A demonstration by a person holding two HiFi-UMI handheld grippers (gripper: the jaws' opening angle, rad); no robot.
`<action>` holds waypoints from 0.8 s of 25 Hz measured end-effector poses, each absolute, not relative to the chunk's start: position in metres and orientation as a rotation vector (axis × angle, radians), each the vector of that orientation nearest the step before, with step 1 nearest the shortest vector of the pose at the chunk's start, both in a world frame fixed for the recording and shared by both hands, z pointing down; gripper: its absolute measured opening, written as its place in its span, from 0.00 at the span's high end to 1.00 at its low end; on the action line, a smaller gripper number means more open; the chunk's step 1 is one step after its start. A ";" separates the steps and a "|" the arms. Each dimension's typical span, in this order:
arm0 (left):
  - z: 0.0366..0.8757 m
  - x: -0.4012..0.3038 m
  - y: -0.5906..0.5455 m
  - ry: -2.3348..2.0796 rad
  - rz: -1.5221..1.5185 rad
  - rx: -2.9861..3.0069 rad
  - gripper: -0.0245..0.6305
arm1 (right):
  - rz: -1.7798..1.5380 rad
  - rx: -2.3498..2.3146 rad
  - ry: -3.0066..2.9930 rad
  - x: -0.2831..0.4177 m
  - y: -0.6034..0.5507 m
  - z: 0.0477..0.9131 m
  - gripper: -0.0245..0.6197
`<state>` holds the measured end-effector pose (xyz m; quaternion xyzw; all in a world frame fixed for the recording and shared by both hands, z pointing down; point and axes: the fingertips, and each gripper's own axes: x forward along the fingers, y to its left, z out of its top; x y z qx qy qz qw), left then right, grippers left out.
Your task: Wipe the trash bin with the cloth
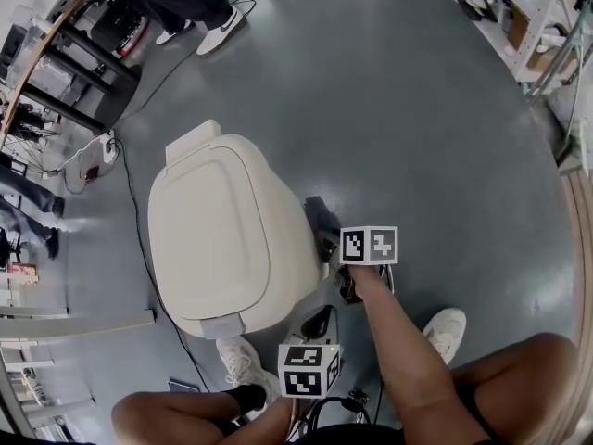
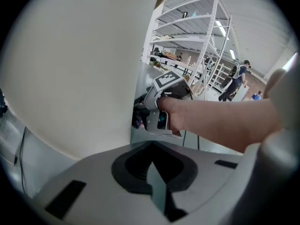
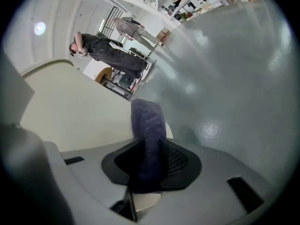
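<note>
A cream trash bin [image 1: 222, 239] with a shut lid stands on the grey floor. My right gripper [image 1: 332, 247] is shut on a dark blue cloth [image 1: 316, 215], which lies against the bin's right side wall. In the right gripper view the cloth [image 3: 147, 135] stands up between the jaws, with the bin [image 3: 70, 111] at the left. My left gripper [image 1: 318, 324] is low by the bin's near right corner. In the left gripper view its jaws [image 2: 151, 171] meet with nothing between them, the bin wall [image 2: 75, 69] fills the left, and the right gripper [image 2: 161, 108] shows beyond.
A black cable [image 1: 139, 239] runs along the floor left of the bin. Another person's shoes [image 1: 220, 28] are at the far side, next to a dark rack [image 1: 83, 72]. Shelving [image 1: 547, 26] stands at the far right. My own shoes [image 1: 243, 360] are close to the bin.
</note>
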<state>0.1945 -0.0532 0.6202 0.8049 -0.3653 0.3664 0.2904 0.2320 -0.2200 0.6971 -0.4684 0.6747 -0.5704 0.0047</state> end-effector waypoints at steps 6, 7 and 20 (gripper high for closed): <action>0.614 0.195 -0.054 -0.975 0.967 2.153 0.96 | -1.673 -1.529 2.098 0.253 -0.238 0.656 0.82; 0.614 0.196 -0.053 -0.974 0.966 2.155 0.96 | -1.640 -1.512 2.104 0.255 -0.243 0.644 0.82; 0.611 0.195 -0.051 -0.971 0.957 2.168 0.96 | -1.262 -1.231 2.224 0.249 -0.284 0.487 0.82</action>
